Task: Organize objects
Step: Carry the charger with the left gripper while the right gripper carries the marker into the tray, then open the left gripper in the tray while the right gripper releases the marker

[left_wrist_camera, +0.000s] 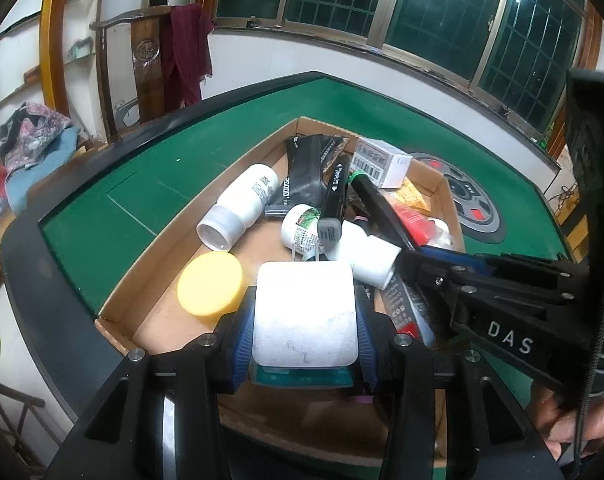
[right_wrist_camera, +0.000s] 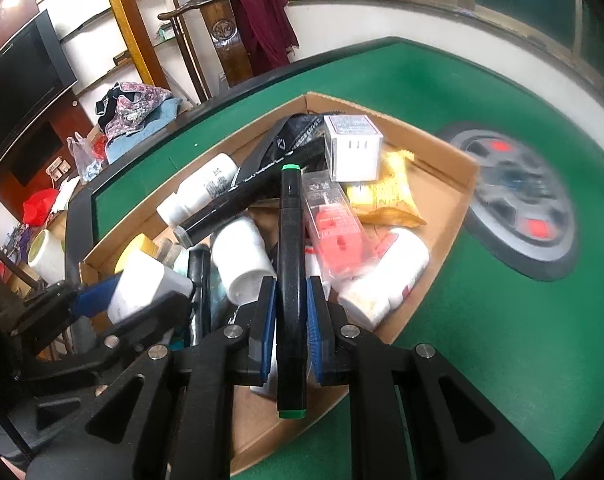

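- Left wrist view: the left gripper [left_wrist_camera: 305, 320] pinches a white rounded block [left_wrist_camera: 305, 312] between its blue pads [left_wrist_camera: 244, 344], holding it above the near end of the cardboard box [left_wrist_camera: 142, 264] on the green table [left_wrist_camera: 150, 184].
- From the block, a yellow round lid [left_wrist_camera: 210, 288] lies at about ten o'clock, a white bottle [left_wrist_camera: 242, 204] further off at eleven, and a pile of markers, packets and a small barcoded carton [left_wrist_camera: 377, 162] at twelve to one.
- Right wrist view: the right gripper [right_wrist_camera: 290, 312] is closed on a black marker with green ends [right_wrist_camera: 290, 280], the pads pressed on its barrel — the marker runs lengthwise along the fingers, its far tip toward twelve o'clock over the pile.
- At one o'clock of that tip sits a white cube box [right_wrist_camera: 351, 148], with a yellow snack packet [right_wrist_camera: 385, 196] and a red boxed item [right_wrist_camera: 333, 228] just right of the marker.
- Both held things appear to be over the box, so my judgement is that placing is the step in hand.
- To do it well: lower the block onto the bare cardboard floor near the yellow lid, not onto the heap.
- Lay the marker alongside the other black marker [right_wrist_camera: 242, 196] — low and level before releasing, so it does not roll or topple the bottles.
- Keep the two grippers apart; they sit close over the same corner.
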`<state>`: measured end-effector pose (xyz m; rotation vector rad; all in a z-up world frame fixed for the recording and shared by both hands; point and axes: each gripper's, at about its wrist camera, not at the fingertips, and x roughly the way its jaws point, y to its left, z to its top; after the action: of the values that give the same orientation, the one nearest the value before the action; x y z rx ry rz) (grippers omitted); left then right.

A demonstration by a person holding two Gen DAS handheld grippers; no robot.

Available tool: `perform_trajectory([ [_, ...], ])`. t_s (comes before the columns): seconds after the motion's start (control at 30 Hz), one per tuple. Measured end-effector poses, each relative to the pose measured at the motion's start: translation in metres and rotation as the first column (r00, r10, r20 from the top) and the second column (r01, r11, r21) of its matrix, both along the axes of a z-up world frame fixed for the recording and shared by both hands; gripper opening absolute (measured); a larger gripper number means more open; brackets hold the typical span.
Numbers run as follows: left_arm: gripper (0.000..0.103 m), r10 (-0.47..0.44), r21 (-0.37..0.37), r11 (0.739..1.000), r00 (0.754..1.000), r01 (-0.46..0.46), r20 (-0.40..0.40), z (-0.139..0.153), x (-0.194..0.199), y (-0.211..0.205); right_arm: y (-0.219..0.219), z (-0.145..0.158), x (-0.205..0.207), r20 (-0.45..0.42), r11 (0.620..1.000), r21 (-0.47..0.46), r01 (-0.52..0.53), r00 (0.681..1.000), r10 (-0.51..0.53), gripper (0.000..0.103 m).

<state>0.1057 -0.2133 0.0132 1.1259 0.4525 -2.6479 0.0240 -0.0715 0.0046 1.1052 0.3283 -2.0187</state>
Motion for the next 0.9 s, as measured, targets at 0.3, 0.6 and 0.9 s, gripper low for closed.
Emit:
perform_trajectory([
  [0.3,0.039,0.019,-0.041,0.999,1.0,-0.019,-0.015,-0.0013,0.0004,0.0042,-0.0038,0.001,0.0002,-0.03,1.0,0.004,0.0,1.0,0.001,0.012],
  [0.6,0.039,0.024,-0.067,0.997,1.0,-0.025,-0.019,-0.0006,0.0018,0.0077,-0.0048,0.0009,0.0034,-0.058,1.0,0.019,-0.015,0.998,0.016,0.013],
  [0.9,0.04,0.037,-0.081,0.996,0.999,-0.04,-0.034,0.0017,0.0042,0.0082,-0.0039,0.0019,0.0078,-0.07,0.999,0.017,-0.033,0.997,0.034,0.013],
])
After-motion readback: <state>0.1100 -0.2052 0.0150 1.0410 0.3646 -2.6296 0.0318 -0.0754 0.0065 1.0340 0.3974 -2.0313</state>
